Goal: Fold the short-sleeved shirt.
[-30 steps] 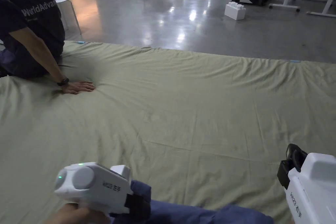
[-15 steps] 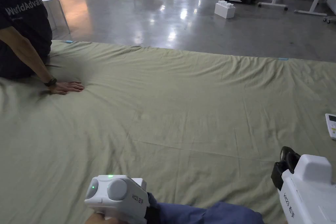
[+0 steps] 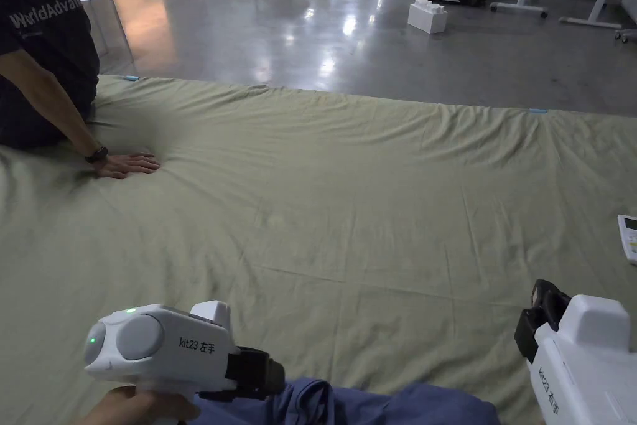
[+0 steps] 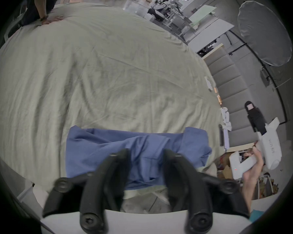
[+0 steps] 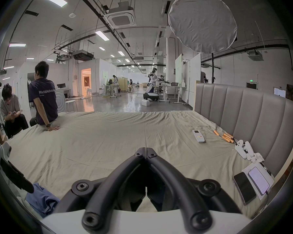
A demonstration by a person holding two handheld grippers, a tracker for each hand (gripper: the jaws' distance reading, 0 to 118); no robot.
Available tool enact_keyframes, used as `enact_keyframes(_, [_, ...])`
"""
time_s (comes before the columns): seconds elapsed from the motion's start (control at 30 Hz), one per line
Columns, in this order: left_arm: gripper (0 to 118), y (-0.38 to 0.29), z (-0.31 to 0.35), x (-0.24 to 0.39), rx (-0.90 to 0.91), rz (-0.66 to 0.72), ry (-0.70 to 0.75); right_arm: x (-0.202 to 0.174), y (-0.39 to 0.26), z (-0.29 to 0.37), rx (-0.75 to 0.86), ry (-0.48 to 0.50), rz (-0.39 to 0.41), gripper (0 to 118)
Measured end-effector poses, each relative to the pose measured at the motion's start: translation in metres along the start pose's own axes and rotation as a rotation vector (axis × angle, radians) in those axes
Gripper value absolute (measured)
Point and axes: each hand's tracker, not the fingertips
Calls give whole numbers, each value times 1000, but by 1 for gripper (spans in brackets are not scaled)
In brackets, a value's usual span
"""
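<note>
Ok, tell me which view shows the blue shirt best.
The left gripper view: the blue shirt lies rumpled across the bed's near edge, nearly whole beyond the open left gripper. The head view catches a strip at the bottom; the right gripper view, a bunched corner.

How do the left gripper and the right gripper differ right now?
The left gripper has its black jaws spread apart; the right gripper has its jaws closed tip to tip on nothing. The left gripper hangs over the crumpled blue short-sleeved shirt; the right gripper points across bare olive bedsheet. Both have white bodies.
</note>
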Motion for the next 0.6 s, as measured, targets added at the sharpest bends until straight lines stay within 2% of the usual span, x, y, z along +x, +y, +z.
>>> enact_keyframes(0.03, [28,0,-10,-2,-16,2,19,0,-1,0,-2,1,-3,0])
enact_keyframes(0.07, [20,-2,-18,-1,-28,6,30,0,-1,0,-5,1,-5,0])
enact_keyframes(0.27, [16,-23,-65,18,-152,-62,87,0,-3,-1,-13,1,-7,0])
enact_keyframes(0.5, [16,-39,-78,40,-175,-48,3,1,-3,-1,-17,-1,-7,0])
enact_keyframes(0.6, [16,-41,-86,40,-175,-38,15,2,-4,0,-17,0,-6,0])
